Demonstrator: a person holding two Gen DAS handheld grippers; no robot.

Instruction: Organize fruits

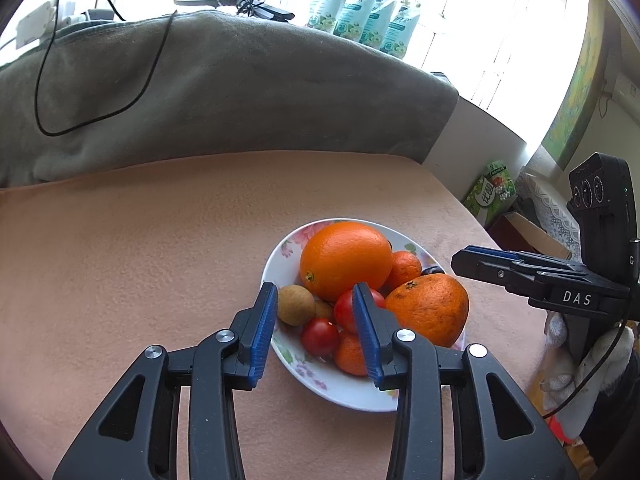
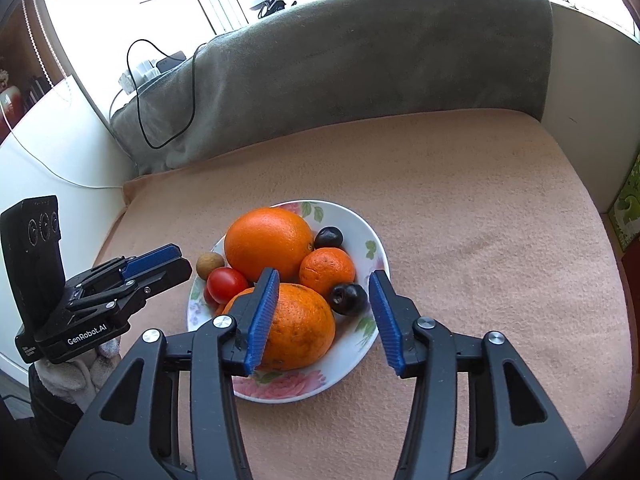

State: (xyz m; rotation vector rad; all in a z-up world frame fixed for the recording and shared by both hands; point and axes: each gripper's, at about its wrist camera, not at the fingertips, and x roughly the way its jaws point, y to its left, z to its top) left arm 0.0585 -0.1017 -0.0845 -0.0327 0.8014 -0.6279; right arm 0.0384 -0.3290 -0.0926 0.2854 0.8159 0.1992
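Surface: peach fleece blanket [image 2: 460, 208], spread beneath both claws.
Backdrop: grey cushion [image 1: 224, 92], window beyond.
Obstruction: floral white plate [image 2: 376, 248] heaped with fruit.
Left claw [image 1: 315, 332]: released, empty.
Right claw [image 2: 325, 320]: released, empty.

Each wrist camera is looking forward and down along its own fingers, close above the plate [image 1: 280, 256]; both are sharing it. Each is catching the other gripper sideways.

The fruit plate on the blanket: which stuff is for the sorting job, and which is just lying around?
For the job:
- white flowered plate
- big smooth orange
- rough speckled orange
- red cherry tomato
- two dark plums

Lying about:
- grey blanket
- black cable
- green pouches
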